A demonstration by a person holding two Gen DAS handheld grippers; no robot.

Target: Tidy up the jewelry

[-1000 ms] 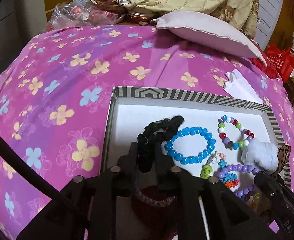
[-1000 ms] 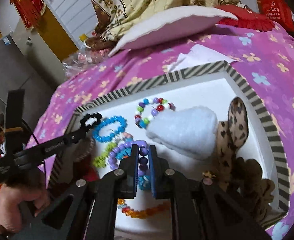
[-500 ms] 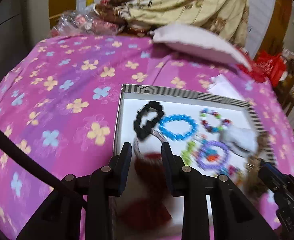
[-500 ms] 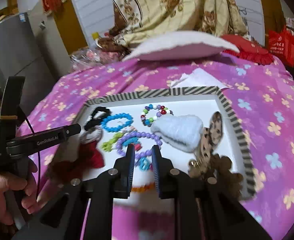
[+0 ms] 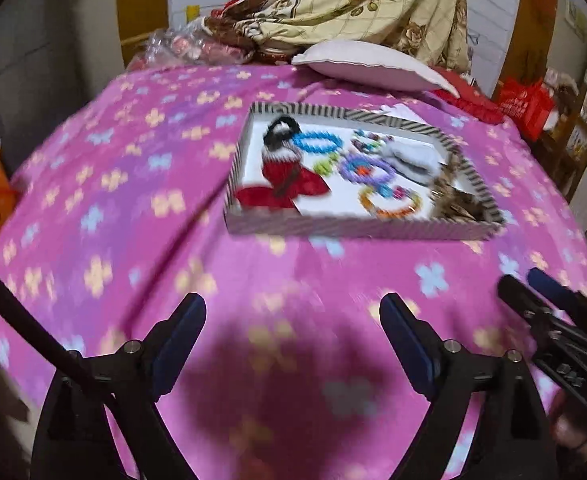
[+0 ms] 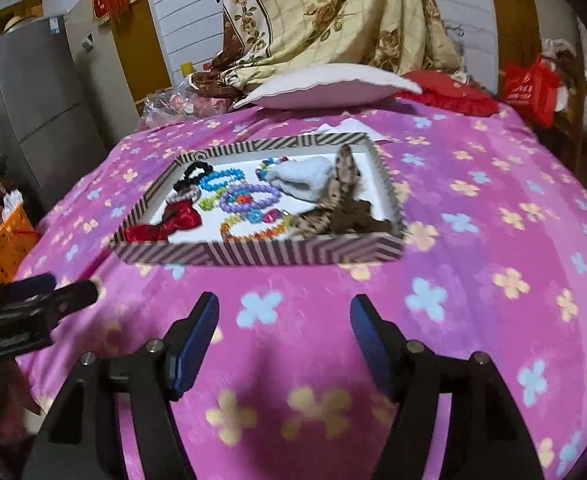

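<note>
Both grippers have pulled back off the striped tray (image 5: 357, 229), which a second ago filled the lower half of both views and now sits small, mid-frame. The left gripper (image 5: 293, 320) no longer hovers over the red bow (image 5: 283, 188); its jaws are opening, only pink blanket (image 5: 93, 184) between them. The right gripper (image 6: 284, 322) has let go of the purple bead bracelet (image 6: 249, 197), which lies in the tray; its jaws are opening too, nothing between them.
</note>
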